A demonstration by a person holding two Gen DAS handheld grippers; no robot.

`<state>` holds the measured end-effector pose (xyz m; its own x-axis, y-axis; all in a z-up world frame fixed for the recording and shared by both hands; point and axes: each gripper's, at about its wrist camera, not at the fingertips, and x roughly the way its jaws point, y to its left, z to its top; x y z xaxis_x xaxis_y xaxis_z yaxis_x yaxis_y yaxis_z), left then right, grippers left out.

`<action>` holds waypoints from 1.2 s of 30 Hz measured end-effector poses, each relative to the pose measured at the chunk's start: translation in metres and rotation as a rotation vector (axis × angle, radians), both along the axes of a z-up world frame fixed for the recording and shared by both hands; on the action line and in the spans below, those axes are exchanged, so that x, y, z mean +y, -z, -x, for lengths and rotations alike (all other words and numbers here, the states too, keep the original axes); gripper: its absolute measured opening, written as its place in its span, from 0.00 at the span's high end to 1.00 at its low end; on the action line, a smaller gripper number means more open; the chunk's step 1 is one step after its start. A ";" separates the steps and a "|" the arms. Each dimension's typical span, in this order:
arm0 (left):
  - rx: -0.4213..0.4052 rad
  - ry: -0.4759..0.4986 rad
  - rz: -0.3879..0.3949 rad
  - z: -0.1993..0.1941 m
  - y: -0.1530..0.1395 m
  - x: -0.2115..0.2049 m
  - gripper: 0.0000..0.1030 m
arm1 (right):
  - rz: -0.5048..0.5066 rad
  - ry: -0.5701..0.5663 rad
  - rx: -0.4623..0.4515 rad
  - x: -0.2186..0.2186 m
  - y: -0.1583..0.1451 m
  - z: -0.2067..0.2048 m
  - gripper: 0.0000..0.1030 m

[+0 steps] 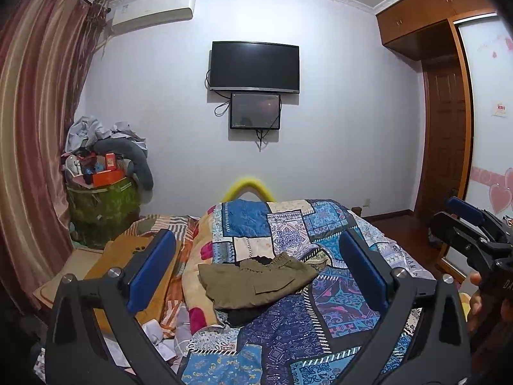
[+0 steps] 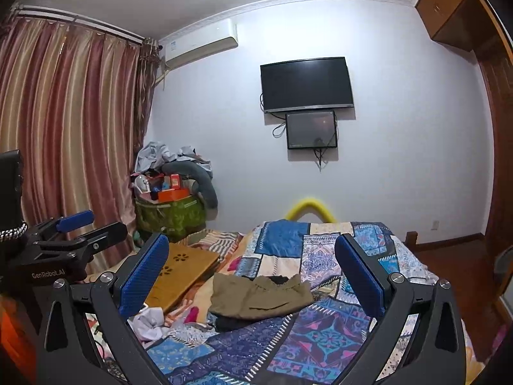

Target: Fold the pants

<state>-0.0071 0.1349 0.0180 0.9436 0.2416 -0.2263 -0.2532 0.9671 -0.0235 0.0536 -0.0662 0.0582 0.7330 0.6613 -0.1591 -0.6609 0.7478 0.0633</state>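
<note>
Left wrist view: the left gripper [image 1: 256, 266] is held above the bed with its jaws spread wide and nothing between them. The olive pants [image 1: 256, 280] lie rumpled on the patchwork quilt [image 1: 288, 327], framed between the two blue pads [image 1: 150, 269] but below and apart from them; a dark garment [image 1: 243, 316] pokes out under their near edge. In the far corner a green bin [image 1: 102, 205] is heaped past its rim with an orange box [image 1: 107, 176], grey cloth and a grey pillow. A wooden lap tray [image 1: 128, 256] lies left of the quilt. The right gripper [image 1: 471, 224] shows at the right edge; how far its jaws stand apart cannot be told here.

Right wrist view: the right gripper [image 2: 253, 272] has its jaws wide apart, holding nothing, and the pants [image 2: 259, 296] lie on the quilt [image 2: 320, 330] between its pads, untouched. The quilt's right edge drops to bare wooden floor [image 2: 455, 263]. On the left, crumpled white cloth [image 2: 150, 320] sits near the tray [image 2: 179, 272], and the left gripper [image 2: 86, 227] is seen side-on. The heaped bin [image 2: 170, 215] stands beside the curtain [image 2: 70, 128].
</note>
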 end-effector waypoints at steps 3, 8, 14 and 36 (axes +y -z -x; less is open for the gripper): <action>0.000 0.000 -0.002 0.000 0.000 0.000 0.00 | 0.000 0.001 0.001 0.000 0.000 0.000 0.00; 0.003 0.006 0.002 -0.002 0.002 -0.002 0.00 | -0.001 0.003 0.003 0.000 -0.001 0.000 0.00; 0.004 0.009 0.000 -0.003 0.001 -0.003 0.00 | -0.001 0.003 0.003 0.001 -0.001 0.000 0.00; 0.006 0.049 -0.003 0.000 -0.001 -0.007 0.00 | -0.009 0.001 0.009 0.003 -0.002 0.002 0.00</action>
<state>-0.0068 0.1277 0.0191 0.9530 0.1962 -0.2311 -0.2061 0.9783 -0.0195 0.0512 -0.0628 0.0599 0.7325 0.6619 -0.1593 -0.6594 0.7479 0.0757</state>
